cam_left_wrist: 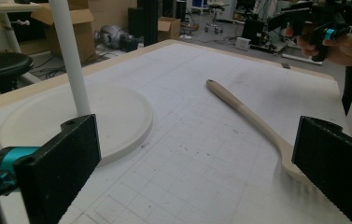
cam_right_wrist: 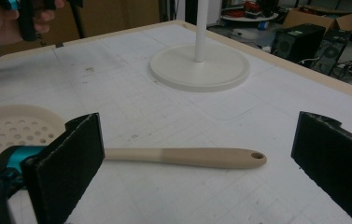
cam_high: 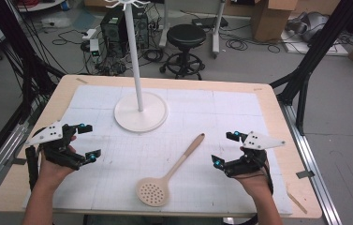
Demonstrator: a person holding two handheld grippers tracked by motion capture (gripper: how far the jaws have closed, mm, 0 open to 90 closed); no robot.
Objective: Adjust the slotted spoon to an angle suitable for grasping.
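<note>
The beige perforated plastic skimmer spoon lies near the tabletop's front edge; we hold both tools wide open and empty, likely about to grasp its handle.

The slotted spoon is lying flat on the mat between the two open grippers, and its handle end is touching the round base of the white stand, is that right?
Not quite. The slotted spoon does lie flat between the open left gripper and right gripper, but its handle end stops short of the stand base; the high view shows bare mat between them.

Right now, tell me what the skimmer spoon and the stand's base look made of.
Skimmer spoon: probably plastic or wood, matte beige, smooth one-piece handle and perforated bowl; can't settle which. Stand's round base: matte white, likely painted metal or plastic, with a smooth raised rim.
</note>
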